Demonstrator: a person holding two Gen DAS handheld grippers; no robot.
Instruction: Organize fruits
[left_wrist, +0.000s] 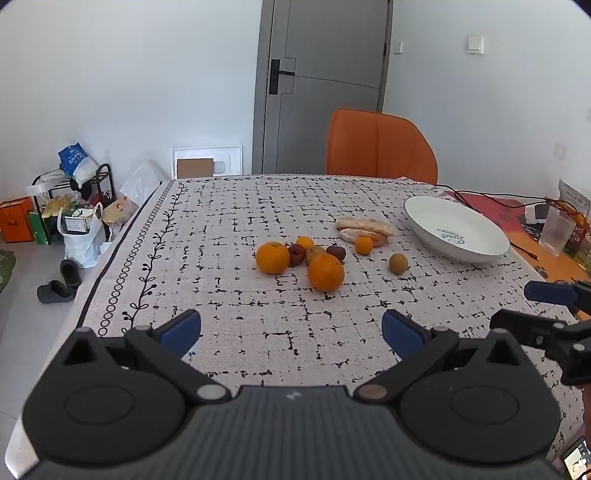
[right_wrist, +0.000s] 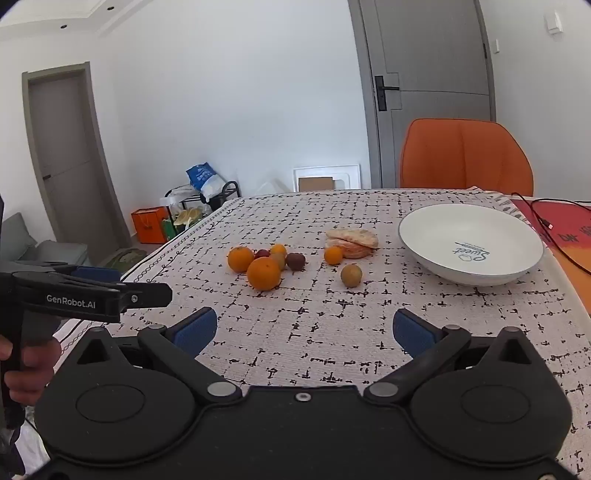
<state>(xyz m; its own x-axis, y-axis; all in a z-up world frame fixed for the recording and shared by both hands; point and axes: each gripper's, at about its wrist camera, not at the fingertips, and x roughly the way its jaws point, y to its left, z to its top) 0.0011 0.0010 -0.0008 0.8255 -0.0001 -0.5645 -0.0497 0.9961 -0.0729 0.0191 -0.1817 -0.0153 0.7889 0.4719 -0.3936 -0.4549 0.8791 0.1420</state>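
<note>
Fruit lies loose on the patterned tablecloth (left_wrist: 229, 306): two large oranges (left_wrist: 325, 272) (right_wrist: 263, 273), several small oranges and dark red fruits in a cluster (left_wrist: 297, 254) (right_wrist: 295, 260), a small orange (left_wrist: 364, 245) (right_wrist: 333, 255), a brown-green round fruit (left_wrist: 398, 263) (right_wrist: 351, 275), and a peeled citrus with its peel (left_wrist: 364, 230) (right_wrist: 352, 242). An empty white bowl (left_wrist: 456, 229) (right_wrist: 471, 245) stands at the right. My left gripper (left_wrist: 291, 332) is open and empty, well short of the fruit. My right gripper (right_wrist: 304, 328) is open and empty too.
An orange chair (left_wrist: 380, 147) stands behind the table's far edge. Cables, a glass (left_wrist: 557, 230) and a red mat (right_wrist: 554, 221) lie at the far right. Bags, a rack and slippers sit on the floor at the left (left_wrist: 70, 221). The right gripper shows at the left view's right edge (left_wrist: 554, 310).
</note>
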